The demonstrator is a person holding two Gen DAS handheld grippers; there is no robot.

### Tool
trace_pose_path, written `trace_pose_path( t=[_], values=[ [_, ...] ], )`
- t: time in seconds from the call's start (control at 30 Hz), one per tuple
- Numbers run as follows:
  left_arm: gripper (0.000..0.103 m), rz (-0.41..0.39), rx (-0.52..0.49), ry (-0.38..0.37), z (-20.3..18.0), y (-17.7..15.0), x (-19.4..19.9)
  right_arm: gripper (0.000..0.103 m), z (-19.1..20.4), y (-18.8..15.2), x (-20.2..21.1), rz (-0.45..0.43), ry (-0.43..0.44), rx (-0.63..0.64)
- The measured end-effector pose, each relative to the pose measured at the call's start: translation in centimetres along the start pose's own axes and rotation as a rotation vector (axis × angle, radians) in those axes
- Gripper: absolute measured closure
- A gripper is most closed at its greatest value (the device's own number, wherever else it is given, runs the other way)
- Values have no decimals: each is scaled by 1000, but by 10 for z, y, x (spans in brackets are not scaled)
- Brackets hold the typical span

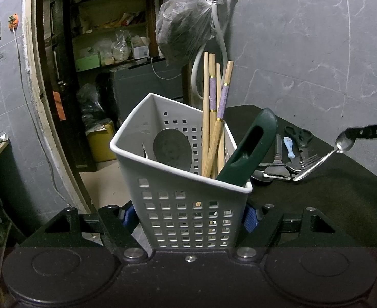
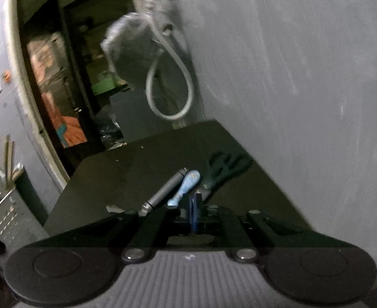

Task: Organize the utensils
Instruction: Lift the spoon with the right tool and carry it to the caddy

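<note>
Right claw (image 1: 352, 134) pinches spoon (image 1: 324, 157) by its bowl, above counter (image 1: 329, 200), 3 o'clock of basket (image 1: 183, 205), which left claw (image 1: 188, 218) clamps. Thin grip; spoon could swivel/drop, snag rim.

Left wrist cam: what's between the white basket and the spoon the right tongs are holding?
Peeler, fork and a blue-handled utensil lie on the black table between the white basket and the spoon; left wrist view shows it.
</note>
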State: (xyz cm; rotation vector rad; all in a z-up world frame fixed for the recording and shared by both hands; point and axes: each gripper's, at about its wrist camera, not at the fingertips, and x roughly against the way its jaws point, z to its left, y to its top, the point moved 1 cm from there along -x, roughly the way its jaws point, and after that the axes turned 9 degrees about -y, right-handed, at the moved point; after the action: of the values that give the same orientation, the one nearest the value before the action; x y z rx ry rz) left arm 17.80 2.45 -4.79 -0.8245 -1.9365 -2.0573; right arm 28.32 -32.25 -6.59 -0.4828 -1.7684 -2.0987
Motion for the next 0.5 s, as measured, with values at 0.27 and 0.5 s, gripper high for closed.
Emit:
trace_pose_path(
  t=[0.27,0.5],
  values=[
    [26,-6,1,-6,0,0,0,101,57,10,35,-118,13,364],
    [26,-10,5,-9,1,-1,1,102,120,-7,59,-205,43,731]
  ],
)
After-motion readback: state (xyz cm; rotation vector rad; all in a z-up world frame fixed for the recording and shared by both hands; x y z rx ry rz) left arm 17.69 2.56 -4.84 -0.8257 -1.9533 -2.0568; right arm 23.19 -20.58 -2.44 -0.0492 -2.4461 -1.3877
